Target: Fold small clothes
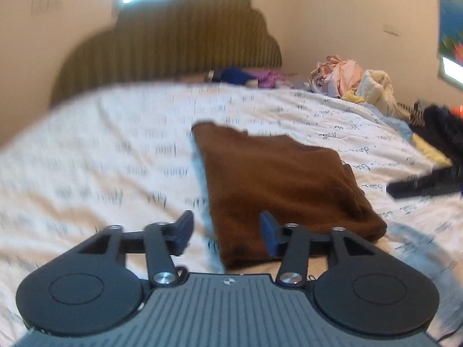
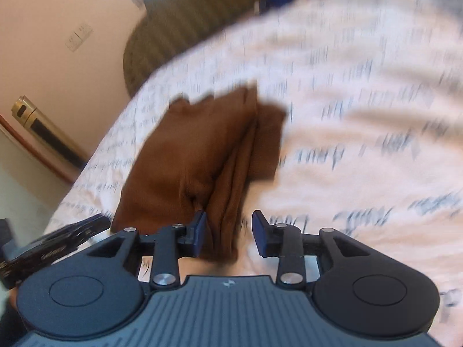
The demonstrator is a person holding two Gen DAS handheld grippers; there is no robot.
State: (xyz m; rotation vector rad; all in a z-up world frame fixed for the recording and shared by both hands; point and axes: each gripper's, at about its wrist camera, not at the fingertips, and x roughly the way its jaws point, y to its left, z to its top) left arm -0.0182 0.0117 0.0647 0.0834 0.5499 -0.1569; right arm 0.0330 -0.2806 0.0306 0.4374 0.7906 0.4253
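- Nearest to us, the left gripper point(image 1: 225, 232) has its fingers point(image 1: 184, 228) spread about halfway, with nothing between them; the near edge of the brown garment point(image 1: 277, 179) shows through the gap, but the pads do not press on it.
- The right gripper point(image 2: 230, 235) also stands part open. The thick folded edge of the brown garment point(image 2: 202, 156) lies in the gap between its fingers point(image 2: 199, 228), yet we see no pinch, so we judge it released.
- Just beyond both grippers, the garment lies flat on the bed point(image 1: 115, 150), already folded into a compact stack of several layers, with one loose flap sticking out at the far side in the right wrist view.
- We judge the cloth soft, light and limp: it will sag and unfold if lifted by one point, and the layers may slide apart.
- We would take hold at the thick fold edge, pinching all layers together, one gripper at each near corner.
- Farthest off, a pile of unfolded clothes point(image 1: 347, 81) waits near the headboard point(image 1: 185, 40).
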